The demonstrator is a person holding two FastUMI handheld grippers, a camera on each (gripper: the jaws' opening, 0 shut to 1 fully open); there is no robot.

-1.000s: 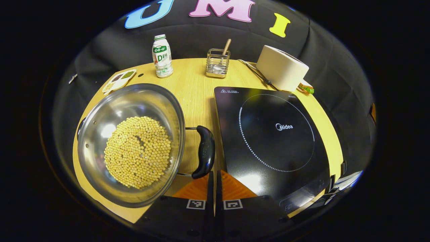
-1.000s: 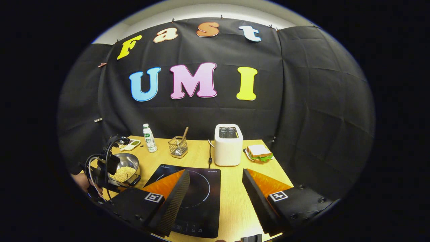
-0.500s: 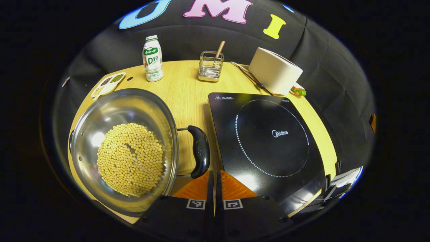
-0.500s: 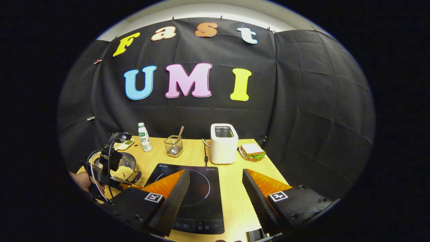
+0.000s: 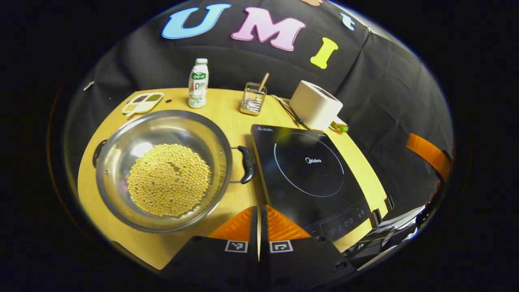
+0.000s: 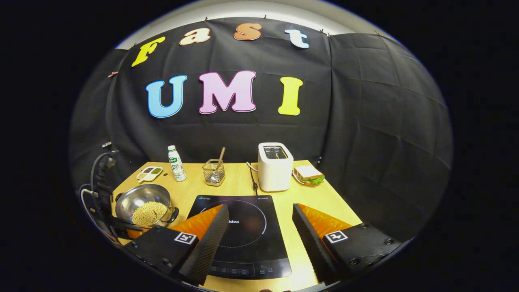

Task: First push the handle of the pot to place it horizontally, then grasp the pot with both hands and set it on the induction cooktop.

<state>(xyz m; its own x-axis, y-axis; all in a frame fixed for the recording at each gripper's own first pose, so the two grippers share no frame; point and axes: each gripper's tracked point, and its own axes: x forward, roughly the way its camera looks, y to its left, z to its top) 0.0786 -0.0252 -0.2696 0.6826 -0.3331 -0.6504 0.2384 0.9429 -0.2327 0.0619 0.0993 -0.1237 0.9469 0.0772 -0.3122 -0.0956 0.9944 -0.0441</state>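
Left tool point(image 5: 259, 215) pinched closed, empty, pulled back from pot point(image 5: 164, 170) handle point(image 5: 246, 164); right tool point(image 6: 259, 225) wide, over cooktop point(image 6: 243, 239).

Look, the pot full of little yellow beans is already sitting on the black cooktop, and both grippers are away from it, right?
Not quite. The pot of beans sits on the wooden table, beside the cooktop, not on it, as the left gripper view shows. Both grippers are indeed away from it.
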